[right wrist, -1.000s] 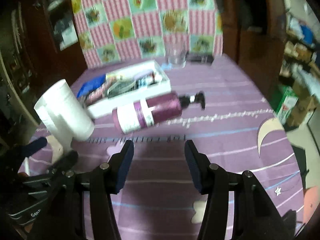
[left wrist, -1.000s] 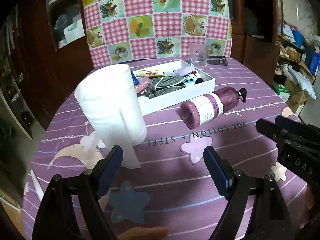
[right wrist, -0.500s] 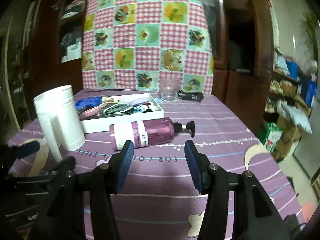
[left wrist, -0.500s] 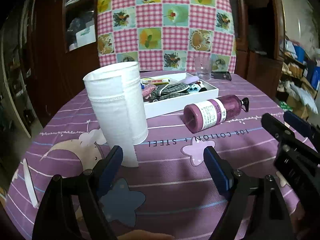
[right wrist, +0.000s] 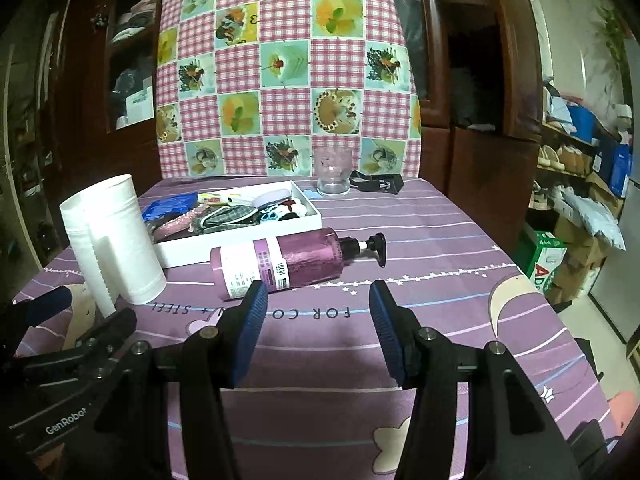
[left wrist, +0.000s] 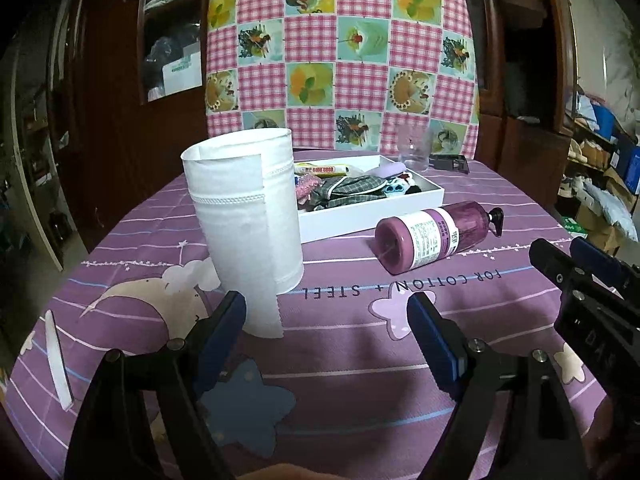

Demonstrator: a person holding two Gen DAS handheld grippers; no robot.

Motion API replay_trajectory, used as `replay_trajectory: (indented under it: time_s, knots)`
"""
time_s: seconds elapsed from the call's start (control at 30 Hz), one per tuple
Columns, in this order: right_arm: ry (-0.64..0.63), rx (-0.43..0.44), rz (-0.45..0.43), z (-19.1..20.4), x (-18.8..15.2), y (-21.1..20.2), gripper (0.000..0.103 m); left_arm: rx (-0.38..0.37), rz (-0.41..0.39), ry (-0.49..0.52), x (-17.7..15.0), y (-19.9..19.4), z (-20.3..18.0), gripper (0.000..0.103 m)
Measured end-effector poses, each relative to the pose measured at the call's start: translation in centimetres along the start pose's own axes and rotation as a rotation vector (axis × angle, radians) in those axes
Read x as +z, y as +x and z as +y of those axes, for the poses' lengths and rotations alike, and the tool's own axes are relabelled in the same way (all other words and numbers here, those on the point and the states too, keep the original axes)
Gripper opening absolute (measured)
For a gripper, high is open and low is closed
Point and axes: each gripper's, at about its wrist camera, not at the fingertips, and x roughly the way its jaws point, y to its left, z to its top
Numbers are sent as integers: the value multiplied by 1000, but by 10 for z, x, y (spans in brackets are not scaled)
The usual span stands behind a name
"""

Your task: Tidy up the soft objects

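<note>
Two grippers hover over the purple tablecloth (left wrist: 344,364), printed "FOR COTTON + STEEL". Left gripper (left wrist: 326,330): jaws wide apart, empty; "GenRobot" shows on its body. Ahead left, an upright white paper roll (left wrist: 250,216), loose sheet hanging. Behind it, a shallow white tray (left wrist: 372,216) holds soft fabric items. Centre, a glossy purple pump bottle (right wrist: 288,262) lies sideways, label unreadable. Right gripper (right wrist: 318,316): jaws parted, empty.

both views have tipped up: the checked cloth (left wrist: 340,60) fills more of each, the paper roll (left wrist: 248,224) looks upright.
</note>
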Motion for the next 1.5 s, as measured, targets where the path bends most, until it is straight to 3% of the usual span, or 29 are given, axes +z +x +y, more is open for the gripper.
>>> replay_trajectory:
  time_s: [0.2, 0.43, 1.5]
  knots:
    - [-16, -3, -38, 1, -2, -10, 54, 28, -39, 23, -3, -4, -6, 83]
    - [-13, -2, -47, -1, -4, -15, 54, 55, -1, -11, -2, 4, 0, 83]
    - [-19, -11, -48, -3, -5, -17, 55, 38, 8, 5, -3, 6, -2, 83]
